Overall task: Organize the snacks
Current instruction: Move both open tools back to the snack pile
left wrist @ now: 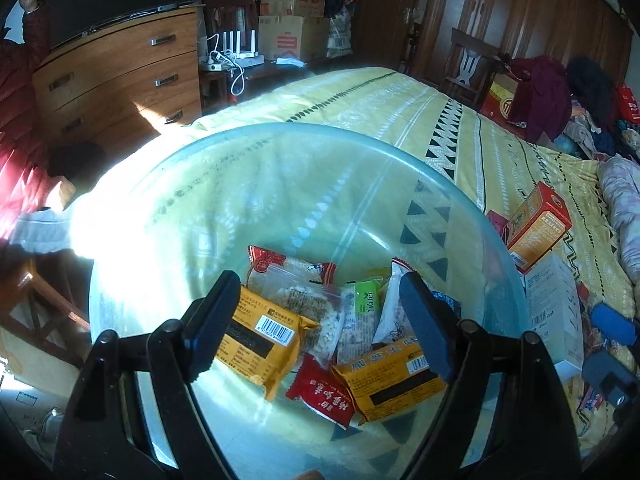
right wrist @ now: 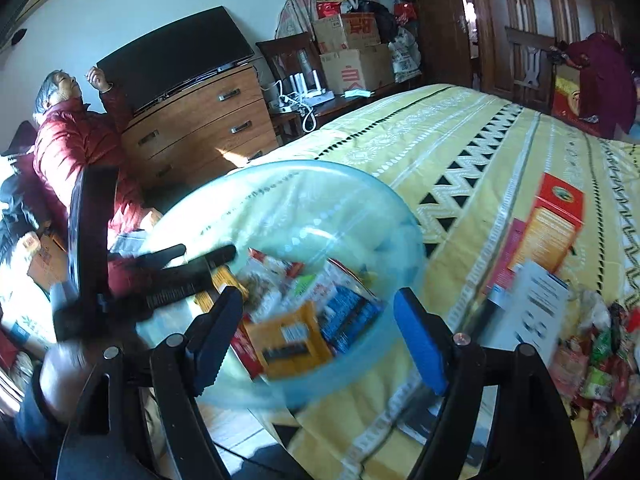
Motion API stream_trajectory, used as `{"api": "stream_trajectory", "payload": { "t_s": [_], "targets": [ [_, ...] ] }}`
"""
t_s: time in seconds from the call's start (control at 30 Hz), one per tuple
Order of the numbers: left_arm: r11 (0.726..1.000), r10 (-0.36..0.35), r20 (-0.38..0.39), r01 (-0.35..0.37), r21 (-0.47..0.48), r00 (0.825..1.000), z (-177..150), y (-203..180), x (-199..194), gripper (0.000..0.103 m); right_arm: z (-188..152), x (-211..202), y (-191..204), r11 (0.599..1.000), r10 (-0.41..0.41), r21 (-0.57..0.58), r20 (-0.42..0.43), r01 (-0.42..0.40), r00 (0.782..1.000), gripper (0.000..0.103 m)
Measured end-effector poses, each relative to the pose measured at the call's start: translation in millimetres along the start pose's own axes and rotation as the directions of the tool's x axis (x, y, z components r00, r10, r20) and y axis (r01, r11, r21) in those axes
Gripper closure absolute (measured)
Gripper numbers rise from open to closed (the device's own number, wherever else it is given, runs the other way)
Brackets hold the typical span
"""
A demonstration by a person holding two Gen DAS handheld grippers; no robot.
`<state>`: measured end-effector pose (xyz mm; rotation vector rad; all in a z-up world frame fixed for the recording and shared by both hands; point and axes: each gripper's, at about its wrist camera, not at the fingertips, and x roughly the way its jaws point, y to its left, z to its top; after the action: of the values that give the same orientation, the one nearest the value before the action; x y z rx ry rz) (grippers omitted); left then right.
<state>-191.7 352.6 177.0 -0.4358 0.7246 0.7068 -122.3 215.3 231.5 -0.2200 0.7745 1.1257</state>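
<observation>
I saw a round, translucent bluish plastic bowl on the patterned yellow bedspread, holding glossy crinkled snack packets between and just ahead of my left gripper, whose fingers stood spread and empty. From my right gripper, likewise released, the bowl sat at twelve o'clock with its contents motion-blurred, the left gripper reaching its rim at nine. An orange carton and white box lay at two o'clock, the latter's lettering unreadable.

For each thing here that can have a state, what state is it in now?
Left gripper: open, holding nothing, over the bowl.
Right gripper: open, holding nothing.
Clear bowl: upright on the bed, partly filled with snack packets.
Orange box: closed, lying on the bedspread.
Dresser drawers: all closed.
Television: screen dark.
</observation>
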Motion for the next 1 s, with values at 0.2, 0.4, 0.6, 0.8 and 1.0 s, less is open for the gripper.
{"api": "stream_trajectory", "payload": {
  "t_s": [0.2, 0.4, 0.6, 0.8, 1.0],
  "targets": [
    [0.994, -0.08, 0.028, 0.078, 0.076, 0.996, -10.3, -42.1, -20.6, 0.02, -96.4, -65.0, -72.7, 0.977, -0.168, 0.132, -0.023, 0.169, 0.986, 0.022],
    [0.963, -0.221, 0.008, 0.217, 0.157, 0.975, -26.3, -99.7, -29.9, 0.02, -155.6, -87.4, -163.3, 0.91, -0.316, 0.228, -0.156, 0.346, 0.936, 0.022],
    [0.951, -0.247, -0.053, 0.253, 0.176, 0.967, -36.3, -119.6, -17.1, 0.02, -115.3, -41.9, -213.5, 0.943, -0.324, 0.0, -0.238, 0.333, 0.916, 0.022],
    [0.959, -0.219, -0.076, 0.229, 0.164, 0.973, -39.6, -124.2, -6.3, 0.02, -66.5, 46.0, -260.7, 0.956, -0.294, -0.086, -0.325, 0.282, 0.899, 0.033],
    [0.954, -0.206, -0.112, 0.225, 0.2, 0.972, -43.5, -142.6, 4.6, 0.02, -56.6, 105.2, -271.1, 0.987, -0.161, -0.068, -0.377, 0.146, 0.912, 0.039]
  ]
}}
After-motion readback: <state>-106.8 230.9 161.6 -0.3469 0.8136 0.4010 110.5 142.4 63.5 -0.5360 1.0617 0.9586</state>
